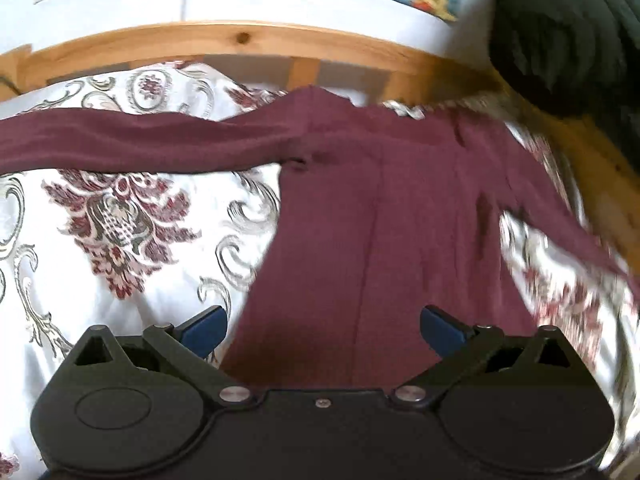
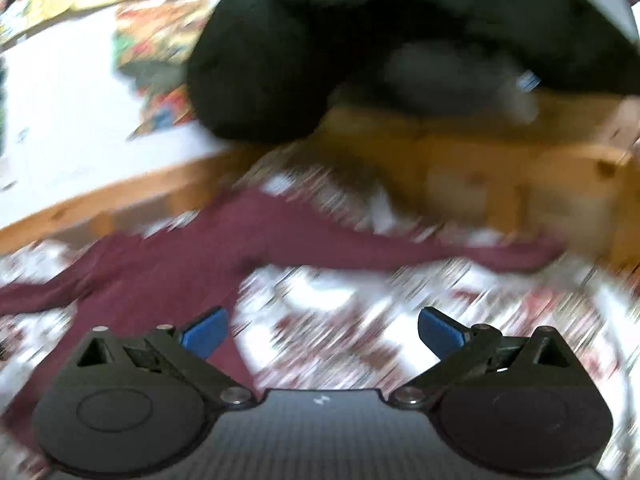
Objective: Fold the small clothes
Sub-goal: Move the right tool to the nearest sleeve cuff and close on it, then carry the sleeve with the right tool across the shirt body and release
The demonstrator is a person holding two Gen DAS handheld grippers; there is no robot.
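Left tool (image 1: 323, 330) hangs wide open right over the maroon shirt (image 1: 384, 216), gripping nothing. The shirt lies flat on the patterned bedspread (image 1: 120, 216), one sleeve out to 9 o'clock, lots of bare spread there. Right tool (image 2: 323, 330) is spread too, empty; its view is blurry, wooden bed frame (image 2: 480, 168) at 12.

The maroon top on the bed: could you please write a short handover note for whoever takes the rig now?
Left gripper: open, empty, over the lower part of the maroon top.
Right gripper: open, empty, over the patterned bedspread beside the top; this view is blurred.
The top lies spread flat, both sleeves out to the sides, near the wooden bed frame.
Done: laid out. Left: every fold.
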